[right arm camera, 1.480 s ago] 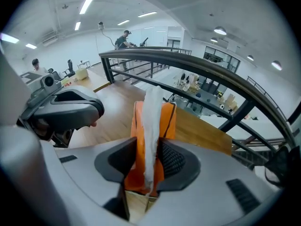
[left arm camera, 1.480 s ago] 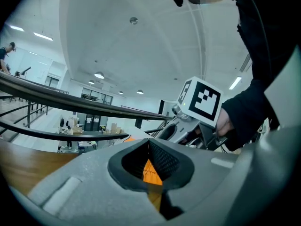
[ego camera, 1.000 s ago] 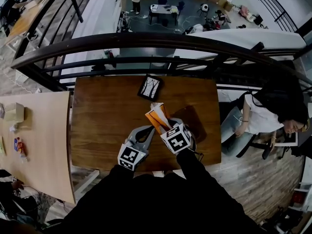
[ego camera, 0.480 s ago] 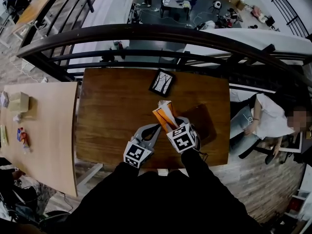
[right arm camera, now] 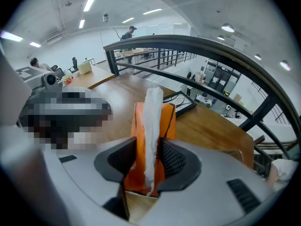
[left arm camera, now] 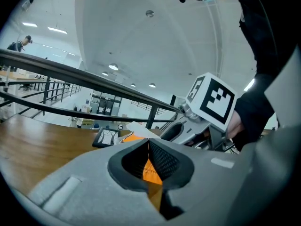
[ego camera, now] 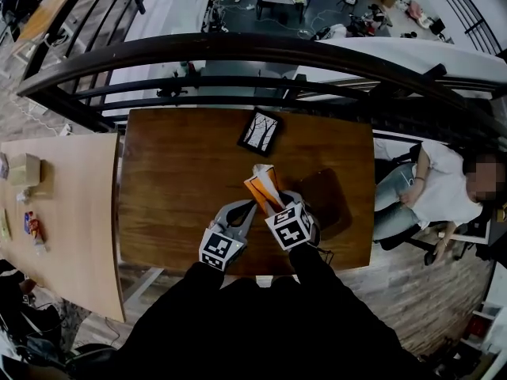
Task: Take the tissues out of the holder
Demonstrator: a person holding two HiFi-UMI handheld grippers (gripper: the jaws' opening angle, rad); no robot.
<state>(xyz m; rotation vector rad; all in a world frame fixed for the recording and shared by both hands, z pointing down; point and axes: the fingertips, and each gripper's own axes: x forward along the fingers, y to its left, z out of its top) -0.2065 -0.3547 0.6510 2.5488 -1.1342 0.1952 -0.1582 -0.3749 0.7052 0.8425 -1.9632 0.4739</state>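
Here, seen from above, a dark wooden table (ego camera: 178,180) stands against a black metal railing (ego camera: 238,50). Near the table's front edge stands an orange holder (ego camera: 260,194), tilted, with white tissues (ego camera: 261,171) sticking out of its top. A person in dark sleeves holds two grey grippers, and both meet at this holder.

The left gripper (ego camera: 247,207) comes in from the holder's left. Its own camera shows its jaws drawn almost together, with a thin orange edge of the holder pinched between the dark pads (left arm camera: 162,161).

The right gripper (ego camera: 276,202) comes in from the holder's right. Its own camera shows its jaws part-way closed and pressing on both orange sides of the holder, with the strip of tissues rising straight up the middle between them.

A small black picture frame (ego camera: 260,131) lies farther back on the table, near the railing. A dark brown mat (ego camera: 326,200) lies just right of the holder. A seated person (ego camera: 432,192) is beyond the table's right end.
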